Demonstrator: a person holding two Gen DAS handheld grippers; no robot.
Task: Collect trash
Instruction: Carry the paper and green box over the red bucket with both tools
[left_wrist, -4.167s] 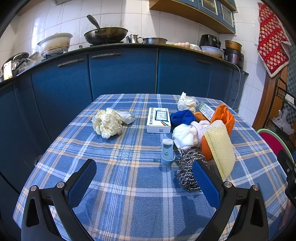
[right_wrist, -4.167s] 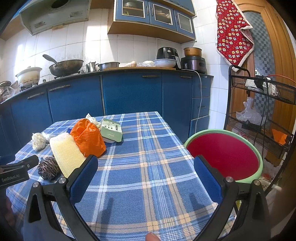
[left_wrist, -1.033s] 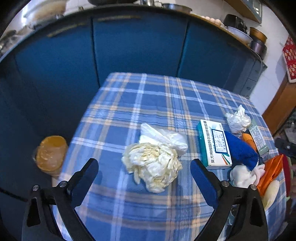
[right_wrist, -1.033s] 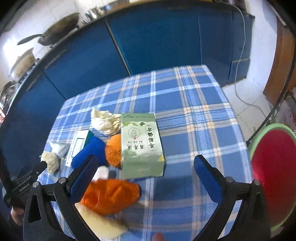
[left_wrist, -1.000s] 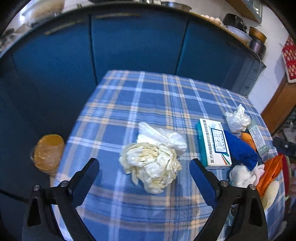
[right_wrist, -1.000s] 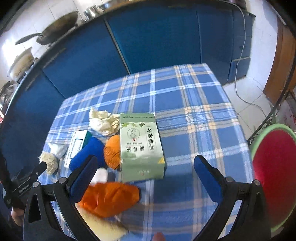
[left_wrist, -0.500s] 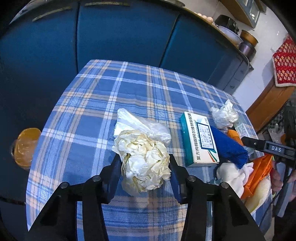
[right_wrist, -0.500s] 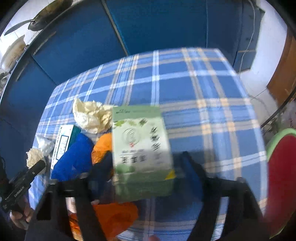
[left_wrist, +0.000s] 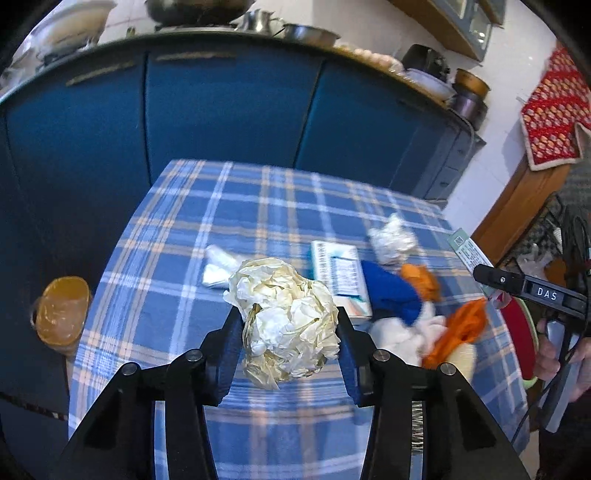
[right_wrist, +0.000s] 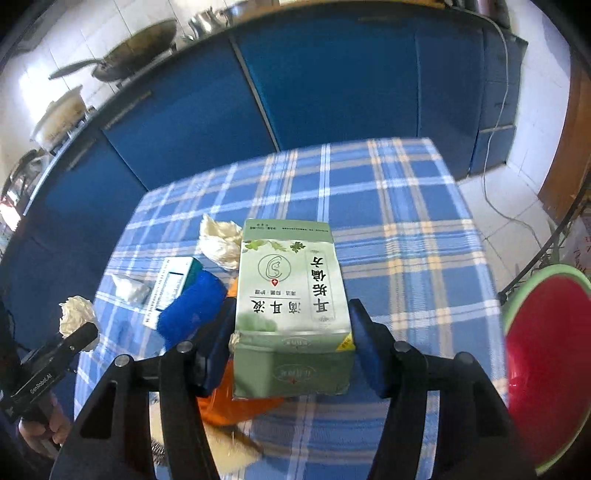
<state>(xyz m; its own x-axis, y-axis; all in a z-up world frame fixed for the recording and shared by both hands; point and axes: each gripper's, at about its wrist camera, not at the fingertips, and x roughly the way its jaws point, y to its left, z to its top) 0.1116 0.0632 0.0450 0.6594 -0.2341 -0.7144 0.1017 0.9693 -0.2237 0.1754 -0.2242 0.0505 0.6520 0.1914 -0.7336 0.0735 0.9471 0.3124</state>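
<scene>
With my left gripper (left_wrist: 290, 332) clamped on the crumpled paper wad (left_wrist: 286, 317) and my right gripper (right_wrist: 291, 332) closing on the green carton (right_wrist: 291, 295), both above the table (right_wrist: 406, 221), I next carry them to the red basin (right_wrist: 546, 354) at three o'clock.

Both wrist cameras look steeply down, close, sharing the perhaps motion-blurred checked tablecloth (left_wrist: 221, 229).

"DAS" stands on the right tool (left_wrist: 532, 291), "GenRobot.AI" on the left tool (right_wrist: 40, 380), "耳聍滴耳液" on the green box (right_wrist: 291, 295).
</scene>
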